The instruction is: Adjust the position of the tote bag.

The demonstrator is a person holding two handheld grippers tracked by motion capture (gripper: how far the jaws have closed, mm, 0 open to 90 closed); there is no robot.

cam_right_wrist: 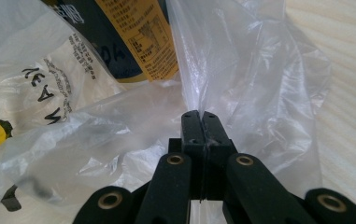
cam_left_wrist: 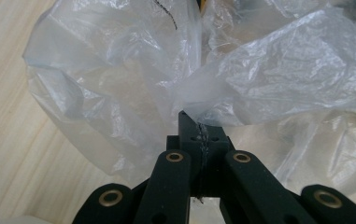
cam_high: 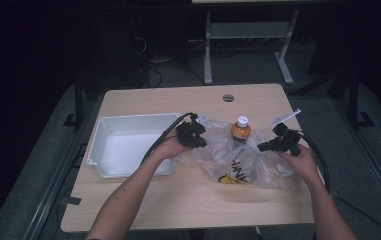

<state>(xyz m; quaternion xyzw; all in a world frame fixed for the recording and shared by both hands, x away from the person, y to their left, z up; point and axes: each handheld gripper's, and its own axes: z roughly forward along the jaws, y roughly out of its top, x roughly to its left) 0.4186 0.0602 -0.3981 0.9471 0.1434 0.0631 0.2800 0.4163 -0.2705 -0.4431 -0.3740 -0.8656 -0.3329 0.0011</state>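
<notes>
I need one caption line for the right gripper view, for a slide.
Right hand-held gripper shut on clear plastic bag beside a bottle.

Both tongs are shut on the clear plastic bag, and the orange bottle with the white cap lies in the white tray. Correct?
Not quite. The orange bottle stands inside the plastic bag, beside the white tray, as the high view shows. The left tongs and right tongs are indeed shut on the bag.
</notes>
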